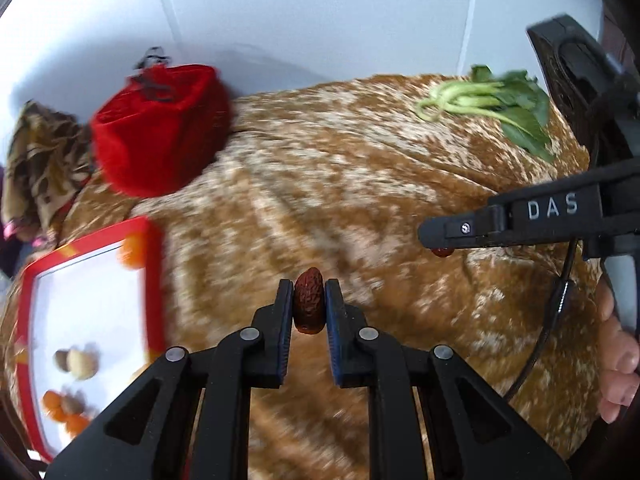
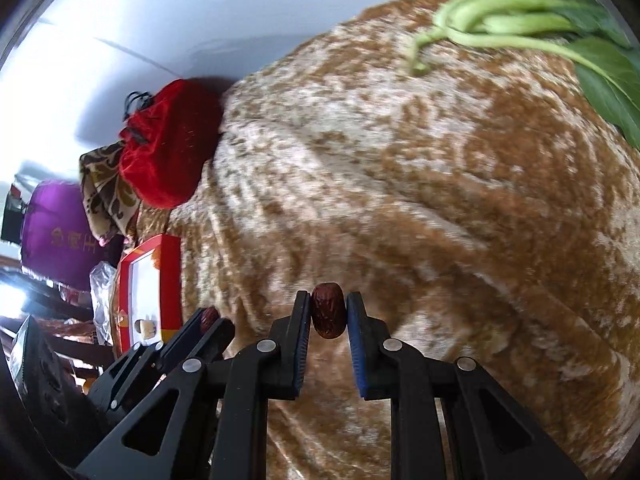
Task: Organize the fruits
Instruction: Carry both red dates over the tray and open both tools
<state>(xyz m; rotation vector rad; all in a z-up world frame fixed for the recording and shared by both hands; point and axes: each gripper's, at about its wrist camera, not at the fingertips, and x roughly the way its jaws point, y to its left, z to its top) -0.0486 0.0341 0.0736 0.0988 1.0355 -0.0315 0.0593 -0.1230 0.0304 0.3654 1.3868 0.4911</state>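
Bare cloth (image 2: 400, 200) between tray (image 2: 170, 280), greens (image 2: 520, 20)

We see a worktop (image 2: 400, 184) draped in a plush brown-and-cream mottled cloth, pushed up against a pale wall (image 1: 320, 12) with faint panel seams. At its far left corner sit a red velvet bag (image 1: 160, 132) and a leaf-patterned fabric (image 1: 40, 168), with a purple bag (image 2: 56, 232) and dark wooden furniture beyond in bright daylight.

Both wrist views look steeply down, close; share blanket (image 1: 320, 184), red tray (image 2: 170, 280).
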